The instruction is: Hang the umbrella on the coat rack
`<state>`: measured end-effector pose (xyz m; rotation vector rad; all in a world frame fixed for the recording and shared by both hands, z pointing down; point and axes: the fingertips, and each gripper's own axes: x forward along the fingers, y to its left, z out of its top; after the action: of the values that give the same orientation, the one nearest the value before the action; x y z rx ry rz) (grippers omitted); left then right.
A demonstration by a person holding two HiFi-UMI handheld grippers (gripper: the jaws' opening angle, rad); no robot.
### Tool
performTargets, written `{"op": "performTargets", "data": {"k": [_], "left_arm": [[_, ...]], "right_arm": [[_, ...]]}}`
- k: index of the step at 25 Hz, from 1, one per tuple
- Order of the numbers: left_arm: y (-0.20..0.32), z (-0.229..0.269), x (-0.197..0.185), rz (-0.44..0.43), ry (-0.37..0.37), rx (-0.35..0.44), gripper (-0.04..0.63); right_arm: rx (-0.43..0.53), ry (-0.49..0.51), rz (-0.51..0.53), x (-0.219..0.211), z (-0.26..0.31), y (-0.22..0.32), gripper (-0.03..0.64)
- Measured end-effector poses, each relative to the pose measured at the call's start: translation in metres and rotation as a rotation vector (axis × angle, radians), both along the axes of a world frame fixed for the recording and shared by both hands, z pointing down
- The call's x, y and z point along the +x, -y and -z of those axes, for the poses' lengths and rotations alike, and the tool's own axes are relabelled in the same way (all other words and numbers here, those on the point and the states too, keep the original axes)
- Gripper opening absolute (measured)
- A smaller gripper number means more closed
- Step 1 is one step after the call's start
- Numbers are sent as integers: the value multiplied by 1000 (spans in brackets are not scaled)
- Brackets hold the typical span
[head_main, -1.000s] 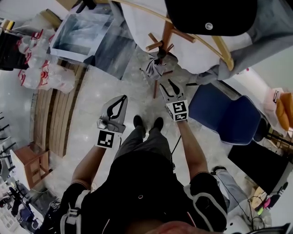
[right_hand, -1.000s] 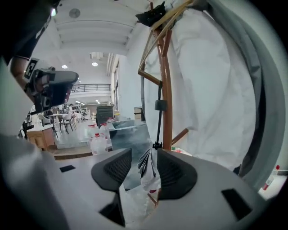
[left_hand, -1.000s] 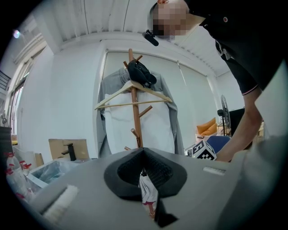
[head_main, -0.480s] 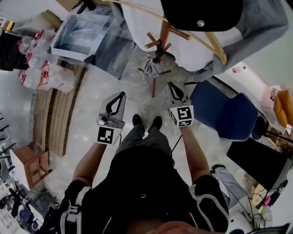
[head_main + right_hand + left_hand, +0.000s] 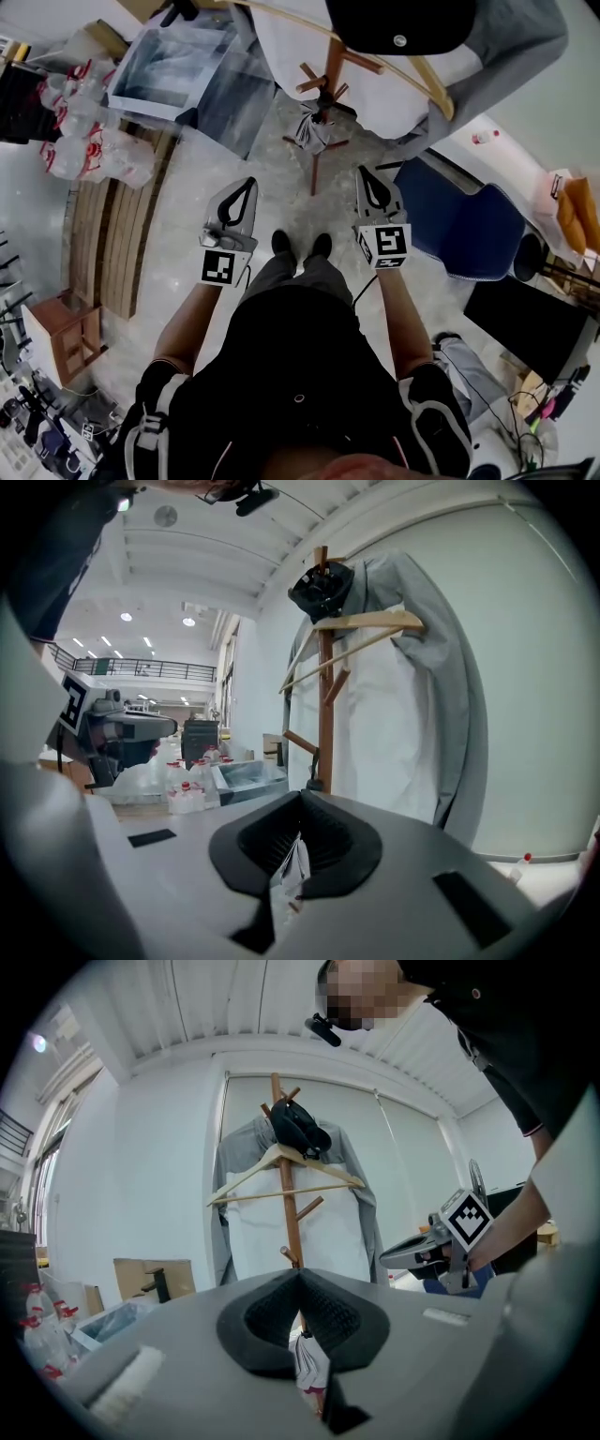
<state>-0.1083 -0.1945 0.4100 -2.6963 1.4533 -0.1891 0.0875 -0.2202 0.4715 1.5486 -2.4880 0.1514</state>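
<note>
The folded grey-and-white umbrella [image 5: 312, 127] hangs from a low peg of the wooden coat rack [image 5: 332, 67], apart from both grippers. My right gripper [image 5: 364, 172] is shut and empty, held to the right of the umbrella and nearer to me. In the right gripper view, its jaws [image 5: 302, 795] meet, and the umbrella [image 5: 293, 862] shows through the gap below them. My left gripper [image 5: 251, 184] is shut on nothing, to the left of the rack's base. In the left gripper view the umbrella [image 5: 310, 1369] hangs below the pole [image 5: 287, 1206].
A grey jacket on a wooden hanger [image 5: 441, 89], a white shirt and a black cap [image 5: 398, 23] hang on the rack. A blue chair [image 5: 469, 234] stands to the right. Wrapped bottles [image 5: 89, 150], wooden pallets [image 5: 112, 244] and a plastic-lined box [image 5: 169, 66] lie to the left. The person's feet [image 5: 300, 246] stand between the grippers.
The right gripper's jaws were open near the umbrella and have shut with nothing in them. It has risen and drawn away from the umbrella. The left gripper has risen a little.
</note>
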Motion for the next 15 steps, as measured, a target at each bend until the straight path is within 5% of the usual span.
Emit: {"op": "performTargets", "data": {"k": [15], "left_arm": [[-9, 23, -16, 44, -33, 4, 0]], "right_arm": [[61, -19, -74, 22, 65, -39, 2]]}}
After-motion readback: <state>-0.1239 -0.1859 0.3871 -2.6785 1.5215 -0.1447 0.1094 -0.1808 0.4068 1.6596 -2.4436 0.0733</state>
